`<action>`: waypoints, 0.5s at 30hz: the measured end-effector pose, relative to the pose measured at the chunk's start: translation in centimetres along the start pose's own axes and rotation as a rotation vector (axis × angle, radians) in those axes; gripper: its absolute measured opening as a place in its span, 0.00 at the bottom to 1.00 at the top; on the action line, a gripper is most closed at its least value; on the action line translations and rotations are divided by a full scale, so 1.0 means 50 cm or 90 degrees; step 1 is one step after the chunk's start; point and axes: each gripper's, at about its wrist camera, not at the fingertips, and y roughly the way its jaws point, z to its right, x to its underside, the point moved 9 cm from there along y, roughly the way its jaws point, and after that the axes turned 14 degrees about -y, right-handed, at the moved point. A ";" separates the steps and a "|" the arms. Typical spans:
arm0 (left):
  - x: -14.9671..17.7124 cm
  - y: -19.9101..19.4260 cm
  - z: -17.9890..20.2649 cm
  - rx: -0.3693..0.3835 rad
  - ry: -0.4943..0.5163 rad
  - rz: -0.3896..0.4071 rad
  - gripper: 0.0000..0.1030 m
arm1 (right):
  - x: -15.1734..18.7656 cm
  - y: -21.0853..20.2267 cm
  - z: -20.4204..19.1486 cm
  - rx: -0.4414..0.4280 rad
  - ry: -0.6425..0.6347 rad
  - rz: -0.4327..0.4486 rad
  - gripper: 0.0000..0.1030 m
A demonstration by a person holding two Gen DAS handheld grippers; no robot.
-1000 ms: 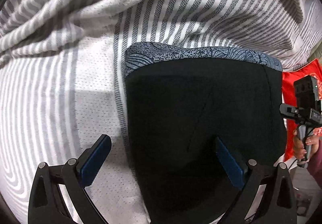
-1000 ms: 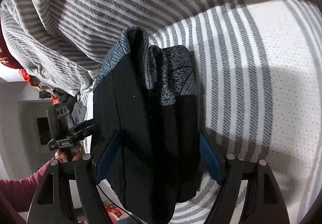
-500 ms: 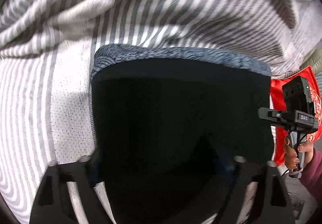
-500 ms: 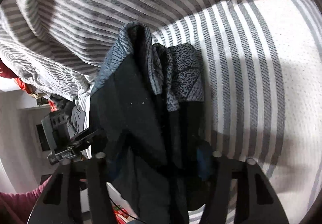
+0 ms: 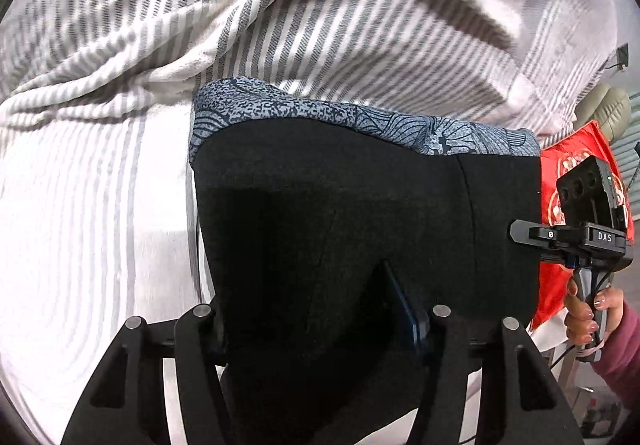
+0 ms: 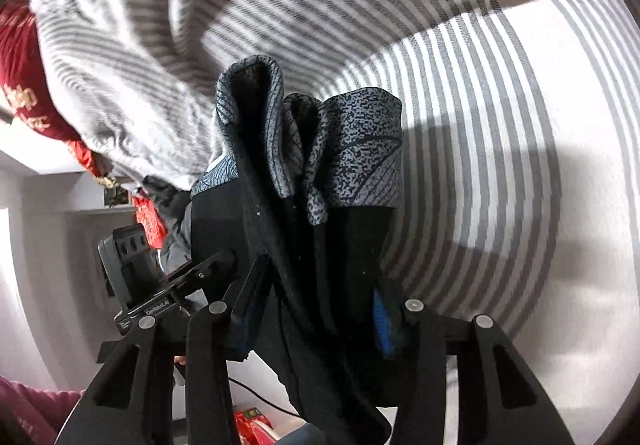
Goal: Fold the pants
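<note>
Both grippers level, jaws gripping pants [image 5: 360, 225]

Bright daylight falls on the striped bedsheet [image 6: 520, 125], casting a hard rounded shadow at right centre. The black pants [image 5: 340, 245] swallow detail in both views. The upper folds look motion-blurred; fisheye bending curves the stripes, and the corners vignette black.
</note>
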 end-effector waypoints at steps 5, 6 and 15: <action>0.063 -0.031 -0.011 -0.010 -0.010 0.005 0.60 | 0.068 -0.017 -0.024 0.004 -0.010 -0.017 0.47; 0.084 -0.032 -0.018 -0.011 -0.014 0.001 0.60 | 0.080 -0.022 -0.017 0.004 -0.009 -0.019 0.47; 0.184 -0.011 -0.057 -0.013 -0.001 -0.031 0.60 | 0.202 -0.009 -0.008 0.027 0.028 -0.003 0.47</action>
